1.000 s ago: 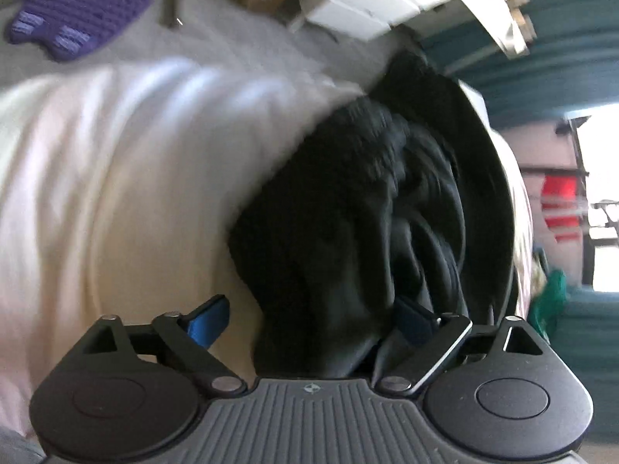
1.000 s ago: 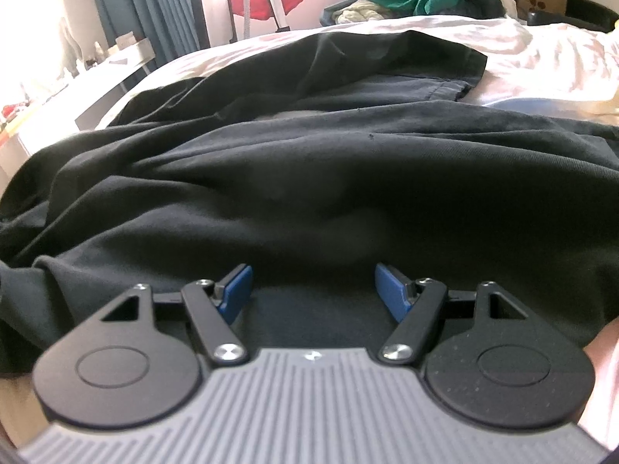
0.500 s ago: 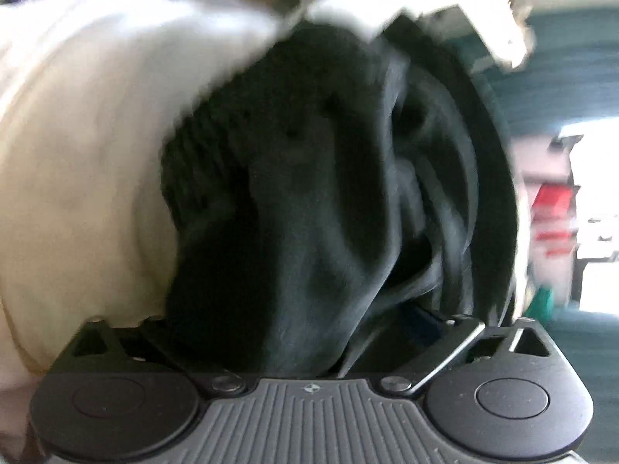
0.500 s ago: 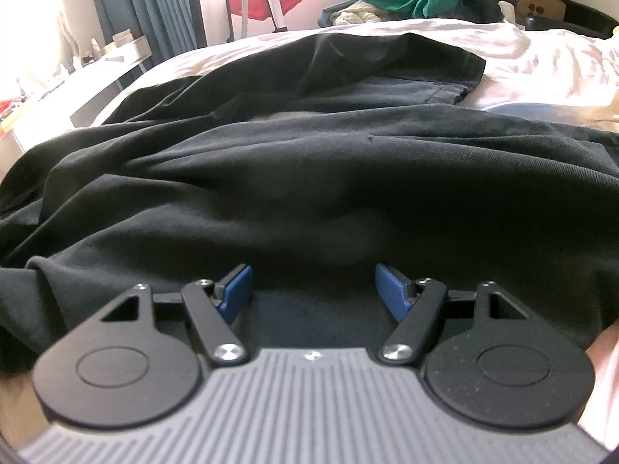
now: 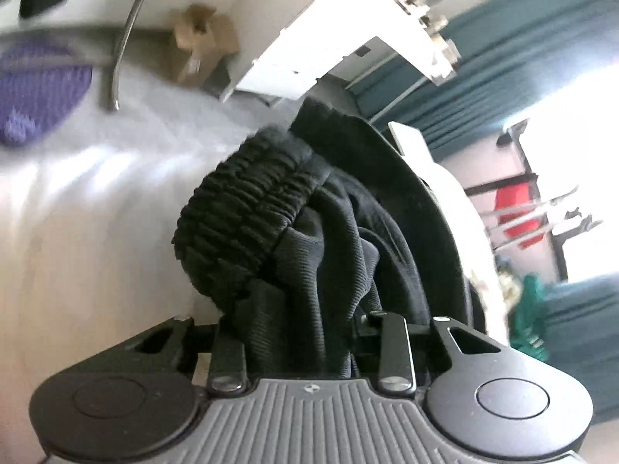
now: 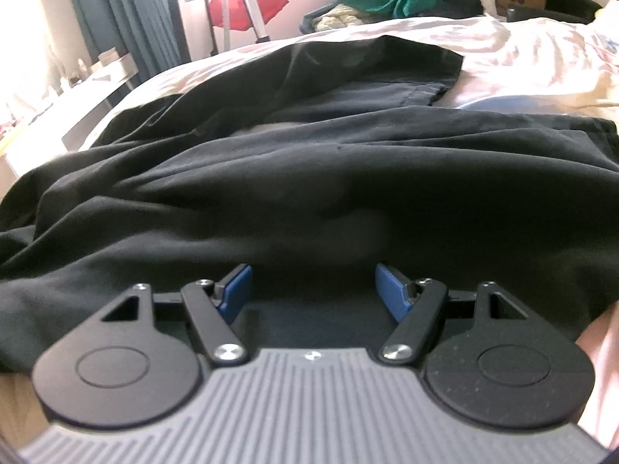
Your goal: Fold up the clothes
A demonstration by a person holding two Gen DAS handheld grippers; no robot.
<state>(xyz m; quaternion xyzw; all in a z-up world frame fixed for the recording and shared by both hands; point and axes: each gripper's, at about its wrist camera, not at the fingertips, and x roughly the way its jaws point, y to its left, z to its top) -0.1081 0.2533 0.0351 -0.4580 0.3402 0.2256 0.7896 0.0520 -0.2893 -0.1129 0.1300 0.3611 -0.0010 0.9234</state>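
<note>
White bedsheet (image 6: 522,50) under black trousers (image 6: 309,178)

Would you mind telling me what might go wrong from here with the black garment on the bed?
1. The left hand-held gripper is closing on a thick bunch of the black garment near its elastic waistband; it may catch several layers and lift a clump.
2. The right hand-held gripper stands open with the cloth between its jaws ungripped, so lifting one side could drag it skewed across the white sheet.

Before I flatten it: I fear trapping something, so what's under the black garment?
The pale sheet shows around the garment. Anything beneath its middle is covered.
</note>
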